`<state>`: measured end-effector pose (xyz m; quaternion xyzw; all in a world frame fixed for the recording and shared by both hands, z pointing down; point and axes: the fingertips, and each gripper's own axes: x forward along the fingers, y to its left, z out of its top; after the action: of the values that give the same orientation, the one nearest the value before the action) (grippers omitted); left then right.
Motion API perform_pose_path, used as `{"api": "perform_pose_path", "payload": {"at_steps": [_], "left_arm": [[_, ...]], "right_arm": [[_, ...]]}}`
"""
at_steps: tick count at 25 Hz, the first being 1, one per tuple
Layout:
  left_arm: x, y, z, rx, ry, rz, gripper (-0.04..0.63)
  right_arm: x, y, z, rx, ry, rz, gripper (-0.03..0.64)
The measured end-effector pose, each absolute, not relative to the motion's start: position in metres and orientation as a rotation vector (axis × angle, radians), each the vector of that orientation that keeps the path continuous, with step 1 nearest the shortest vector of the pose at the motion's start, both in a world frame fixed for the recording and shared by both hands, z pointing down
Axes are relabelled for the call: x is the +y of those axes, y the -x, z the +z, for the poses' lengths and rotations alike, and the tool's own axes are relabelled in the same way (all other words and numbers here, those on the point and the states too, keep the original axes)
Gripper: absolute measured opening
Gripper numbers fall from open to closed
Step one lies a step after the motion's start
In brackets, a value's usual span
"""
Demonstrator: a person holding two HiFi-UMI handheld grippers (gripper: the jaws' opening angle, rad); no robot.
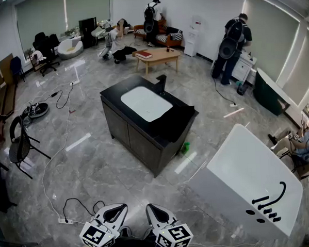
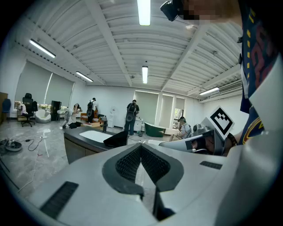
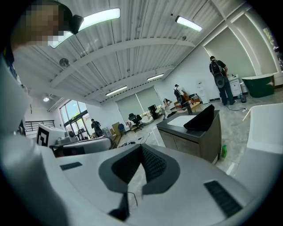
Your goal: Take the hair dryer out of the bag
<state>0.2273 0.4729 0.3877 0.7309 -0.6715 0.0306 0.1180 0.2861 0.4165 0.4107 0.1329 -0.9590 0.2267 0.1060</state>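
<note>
A black bag (image 1: 176, 120) lies on the right end of a dark cabinet's counter (image 1: 111, 94), beside a white basin (image 1: 145, 103). The same bag shows as a dark wedge in the left gripper view (image 2: 117, 139) and in the right gripper view (image 3: 200, 120). No hair dryer is visible. My left gripper (image 1: 117, 209) and right gripper (image 1: 153, 209) are held low and close to my body, far from the cabinet. Both are shut with nothing in them, as the closed left gripper (image 2: 140, 145) and right gripper (image 3: 141, 148) show in their own views.
A white bathtub (image 1: 250, 182) stands at the right. On the floor lie a power strip (image 1: 64, 220) with cables at the left and a green bottle (image 1: 185, 147) by the cabinet. A folding chair (image 1: 21, 143) stands at the left. Several people and a wooden table (image 1: 158, 55) are far back.
</note>
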Motion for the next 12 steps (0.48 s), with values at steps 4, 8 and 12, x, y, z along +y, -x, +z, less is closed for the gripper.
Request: {"api": "perform_pose_path", "payload": {"at_steps": [4,8,12], "left_arm": [[0.466,-0.237,0.384,-1.962,-2.143,0.091,0.003],[0.459,-0.246,0.385,-1.962,-2.138,0.091,0.003],[0.455,-0.258,0.386,-1.974,-2.131,0.100,0.003]], "right_arm": [[0.410,-0.295,0.408,-2.828,-0.398,0.671,0.008],[0.403,-0.304,0.409,-2.834,-0.394,0.660,0.008],[0.398,-0.314,0.407,-2.853,-0.373,0.672,0.008]]}}
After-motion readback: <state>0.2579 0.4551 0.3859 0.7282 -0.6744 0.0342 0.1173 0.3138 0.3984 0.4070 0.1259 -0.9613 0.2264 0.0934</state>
